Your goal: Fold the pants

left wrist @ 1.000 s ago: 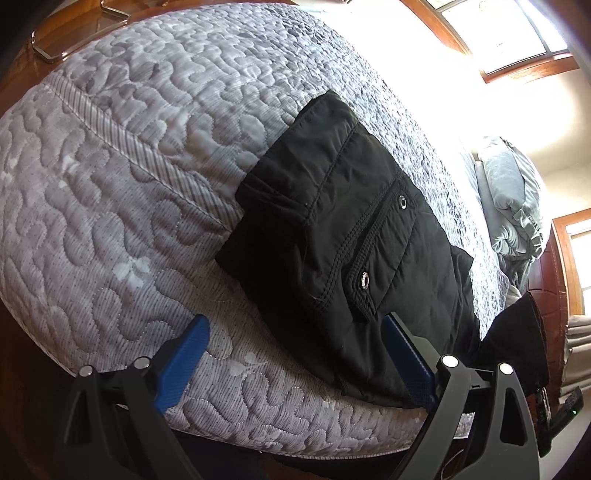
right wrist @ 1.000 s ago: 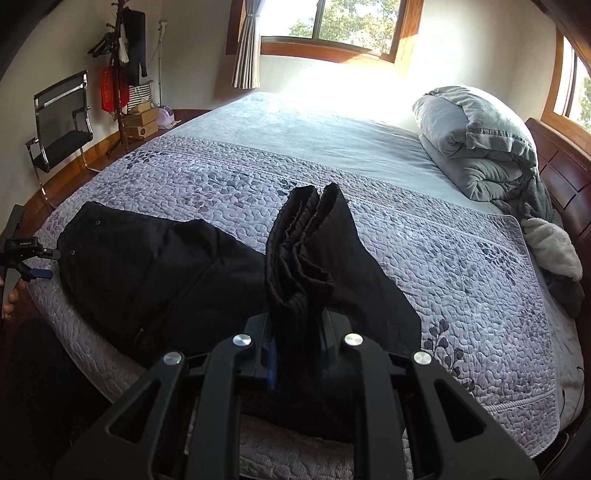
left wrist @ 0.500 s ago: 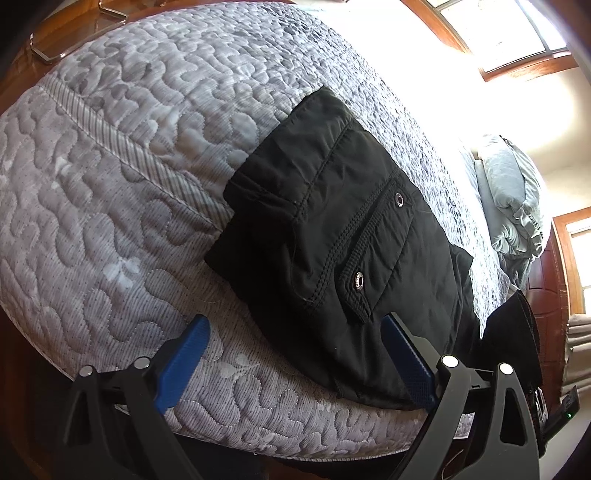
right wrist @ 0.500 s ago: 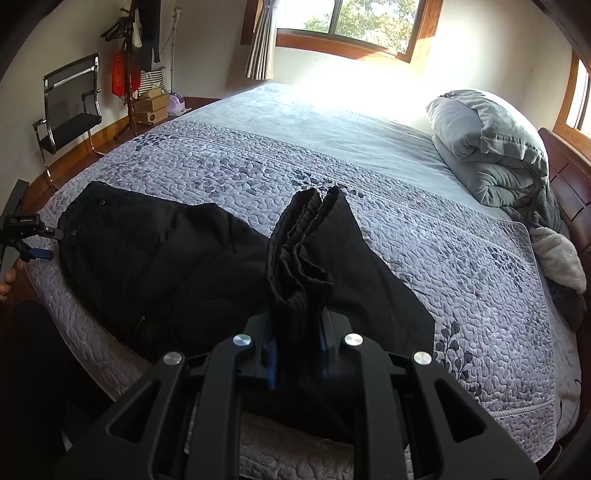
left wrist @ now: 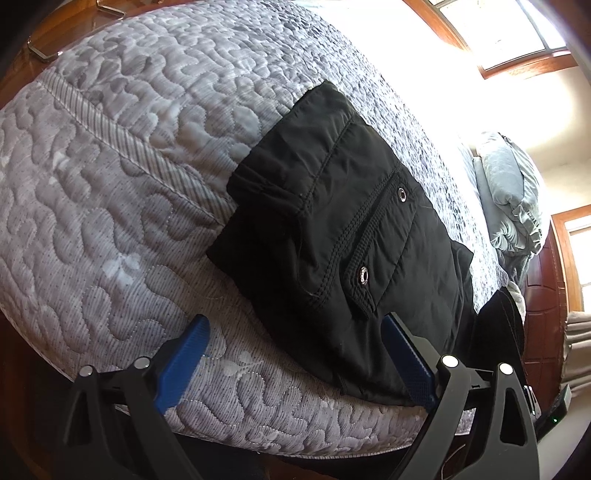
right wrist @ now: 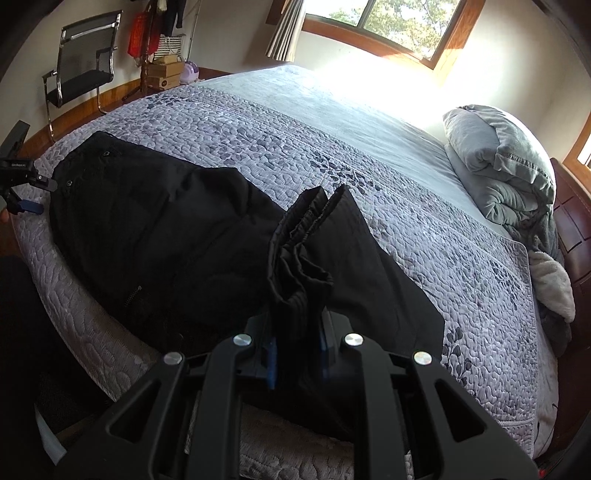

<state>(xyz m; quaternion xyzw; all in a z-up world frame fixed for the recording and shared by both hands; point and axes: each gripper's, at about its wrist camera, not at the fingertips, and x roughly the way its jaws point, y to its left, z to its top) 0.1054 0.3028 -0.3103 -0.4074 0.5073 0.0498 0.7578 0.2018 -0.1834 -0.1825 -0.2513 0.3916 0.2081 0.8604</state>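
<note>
Black pants [left wrist: 354, 236] with a snap-button pocket lie across the near corner of the bed. My left gripper [left wrist: 295, 345] hovers open just off the bed edge. Its right blue pad [left wrist: 404, 354] is at the hem of the pants and its left pad [left wrist: 186, 350] is over bare quilt. In the right wrist view the pants [right wrist: 155, 229] stretch to the left, where the left gripper [right wrist: 22, 192] shows. My right gripper [right wrist: 295, 347] is shut on a bunched, elastic-edged end of the pants [right wrist: 306, 236], lifted off the bed. The pads themselves are mostly hidden by the cloth.
A grey quilted cover [right wrist: 369, 166] spreads over the wide bed. A folded grey duvet [right wrist: 498, 166] lies at the dark wooden headboard [right wrist: 569, 221]. A black chair [right wrist: 81, 74], boxes [right wrist: 166, 72] and a coat stand are by the far wall. Wooden floor [left wrist: 55, 33] lies beyond the corner.
My right gripper has sunk toward the bed and rolled, carrying the bunched end of the pants with it. The left gripper has stayed open and hardly moved.
</note>
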